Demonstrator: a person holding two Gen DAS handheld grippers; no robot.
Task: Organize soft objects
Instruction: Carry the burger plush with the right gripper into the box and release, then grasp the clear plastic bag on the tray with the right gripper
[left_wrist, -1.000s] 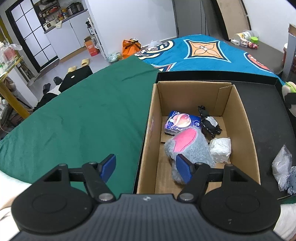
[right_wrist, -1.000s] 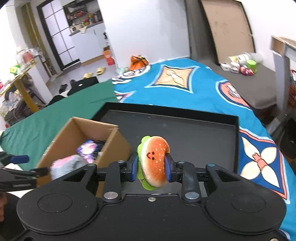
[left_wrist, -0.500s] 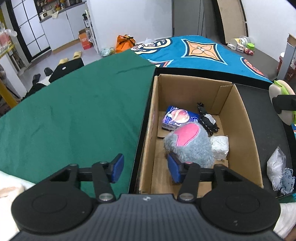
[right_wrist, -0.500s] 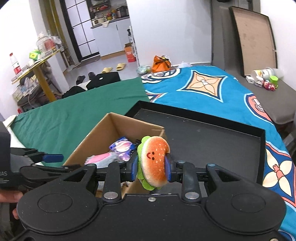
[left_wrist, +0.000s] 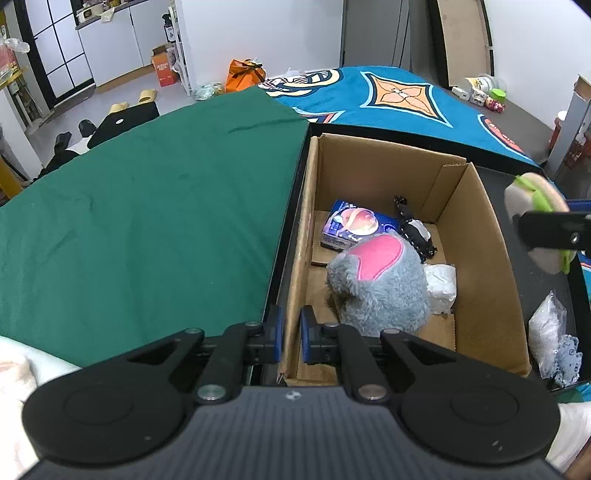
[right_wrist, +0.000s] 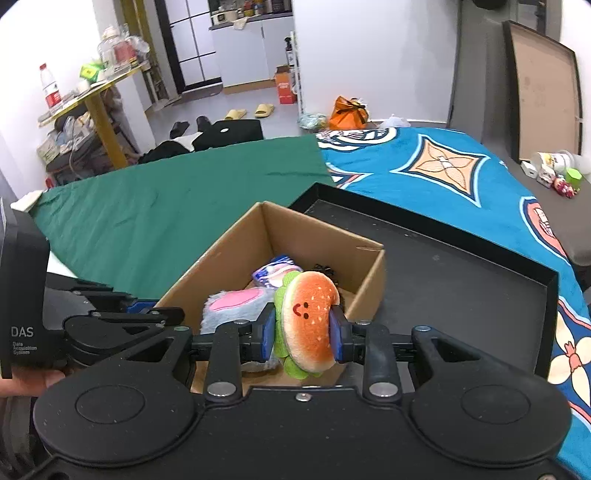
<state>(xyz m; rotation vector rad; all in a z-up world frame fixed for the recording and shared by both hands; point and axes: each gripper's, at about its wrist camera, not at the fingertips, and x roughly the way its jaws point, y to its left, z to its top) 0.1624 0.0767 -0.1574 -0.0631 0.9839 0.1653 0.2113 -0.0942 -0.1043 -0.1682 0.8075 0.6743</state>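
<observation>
Left wrist: left claw (left_wrist: 290, 339) pinching cardboard box (left_wrist: 476, 221) wall; right claw (right_wrist: 302, 334) clamped on burger plush (right_wrist: 308, 321)

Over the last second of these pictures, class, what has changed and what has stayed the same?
The left tool closed from wide open onto the near left wall of the cardboard box. The right tool carried the burger plush sideways from above the black tray to over the box. Its grip on the plush and the box's contents are unchanged.

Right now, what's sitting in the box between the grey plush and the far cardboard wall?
In the left wrist view, a blue snack packet and a black-and-white toy lie between the grey plush and the box's far wall.
</observation>
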